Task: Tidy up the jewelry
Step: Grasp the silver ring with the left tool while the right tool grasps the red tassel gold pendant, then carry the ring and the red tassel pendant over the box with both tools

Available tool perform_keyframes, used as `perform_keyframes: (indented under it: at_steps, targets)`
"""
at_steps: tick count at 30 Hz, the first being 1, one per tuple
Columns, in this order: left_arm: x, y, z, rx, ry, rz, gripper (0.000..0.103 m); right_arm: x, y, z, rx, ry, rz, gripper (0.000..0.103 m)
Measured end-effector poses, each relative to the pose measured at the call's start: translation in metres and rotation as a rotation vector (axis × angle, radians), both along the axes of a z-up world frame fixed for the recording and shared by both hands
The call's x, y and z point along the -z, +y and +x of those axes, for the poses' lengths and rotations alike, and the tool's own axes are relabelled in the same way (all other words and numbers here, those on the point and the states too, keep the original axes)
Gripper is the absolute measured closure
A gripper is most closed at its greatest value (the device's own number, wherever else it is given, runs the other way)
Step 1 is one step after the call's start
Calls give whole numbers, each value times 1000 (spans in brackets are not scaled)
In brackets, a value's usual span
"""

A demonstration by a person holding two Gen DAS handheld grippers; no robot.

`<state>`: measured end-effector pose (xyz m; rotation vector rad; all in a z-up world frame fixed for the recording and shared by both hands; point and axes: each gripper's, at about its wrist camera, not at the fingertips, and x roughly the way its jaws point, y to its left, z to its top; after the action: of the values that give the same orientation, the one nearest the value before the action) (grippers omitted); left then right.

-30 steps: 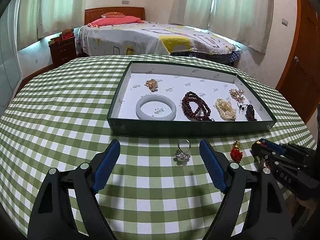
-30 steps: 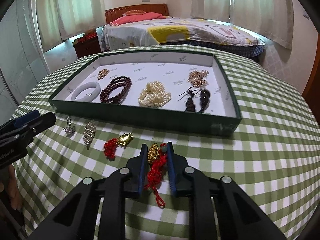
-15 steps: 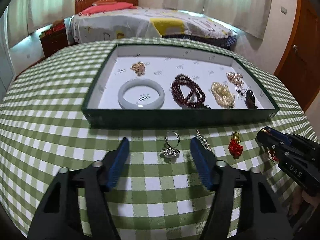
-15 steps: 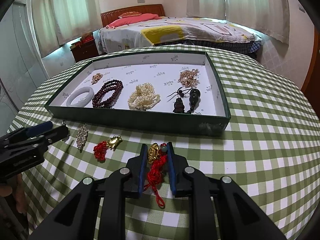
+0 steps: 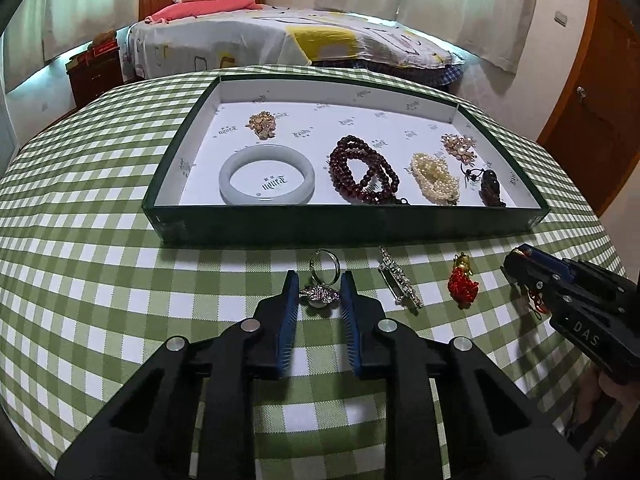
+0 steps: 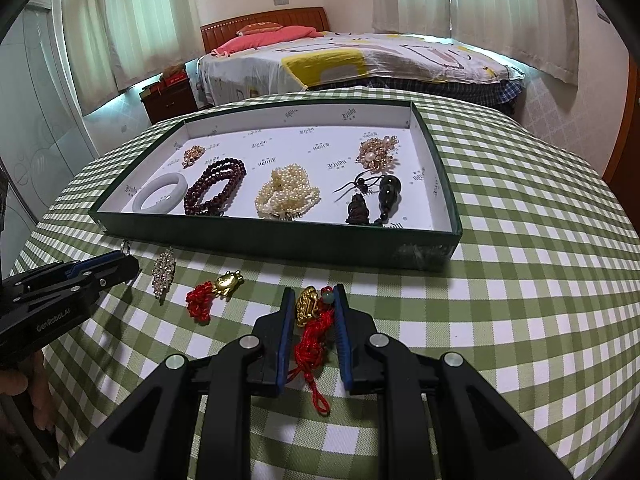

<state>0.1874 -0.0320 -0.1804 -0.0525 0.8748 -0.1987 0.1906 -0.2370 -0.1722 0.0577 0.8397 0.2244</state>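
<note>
Left wrist view: a shallow green tray (image 5: pixel 280 226) with a white printed lining sits on the green-and-white checked tablecloth (image 5: pixel 80 280). Inside lie a smooth pale bangle (image 5: pixel 267 174), a coil of dark red beads (image 5: pixel 364 174), a heap of small pearls (image 5: pixel 435 178), two gold clustered brooches (image 5: pixel 263 124) and a dark carved pendant (image 5: pixel 491 193). In front of the tray, the left gripper (image 5: pixel 319 298) has its blue ribbed pads closed in on the ornate head of a silver ring (image 5: pixel 322 280), grasping it on the cloth. Beside it lie a slim rhinestone brooch (image 5: pixel 400 276) and a gold charm with red tassel (image 5: pixel 463 282).

Right wrist view: the right gripper (image 6: pixel 311 306) is clenched on a gold charm with knotted red cord (image 6: pixel 310 320), the cord trailing onto the cloth just in front of the tray's near wall.
</note>
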Motion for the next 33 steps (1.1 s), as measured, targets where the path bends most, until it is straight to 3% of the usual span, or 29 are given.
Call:
perform_keyframes:
  at_steps: [33]
  targets:
    - [-21,13,-15,-13,-75,-5,82,-14,6,-8,-3,-41,-24,83]
